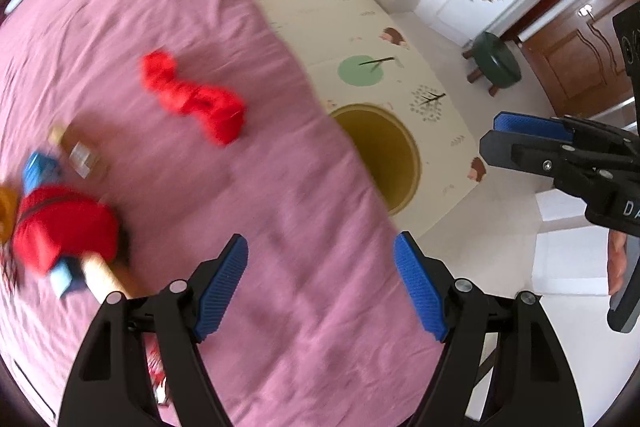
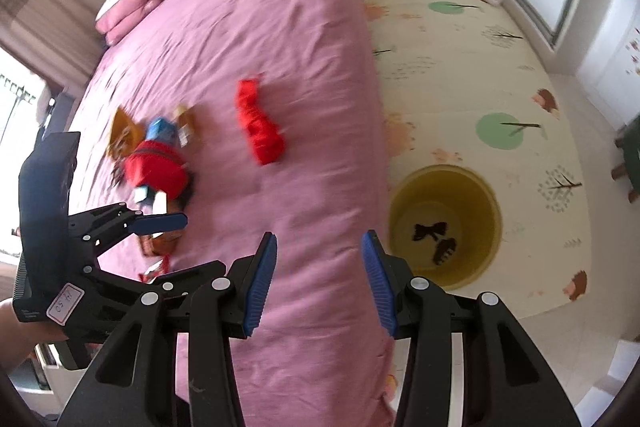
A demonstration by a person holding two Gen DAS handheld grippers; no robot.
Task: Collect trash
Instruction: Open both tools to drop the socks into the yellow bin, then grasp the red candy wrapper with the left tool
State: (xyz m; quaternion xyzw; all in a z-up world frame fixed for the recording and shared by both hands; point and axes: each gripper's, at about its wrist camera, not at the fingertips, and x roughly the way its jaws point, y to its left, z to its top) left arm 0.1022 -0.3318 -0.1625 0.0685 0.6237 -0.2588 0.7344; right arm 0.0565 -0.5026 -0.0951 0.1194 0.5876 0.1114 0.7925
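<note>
While both my left gripper (image 1: 320, 283) and right gripper (image 2: 318, 279) hang apart and empty, trash (image 2: 160, 155) sits mid-bed (image 2: 280, 27); I could grab blurred cloth (image 2: 260, 127) instead, missing the bin (image 2: 444, 223).

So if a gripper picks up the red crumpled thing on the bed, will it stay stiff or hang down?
The red thing looks twisted and wrinkled like thin plastic or cloth, so it would probably droop. It barely dents the bedsheet, so it is likely light. Its creases should give the pads grip.
</note>
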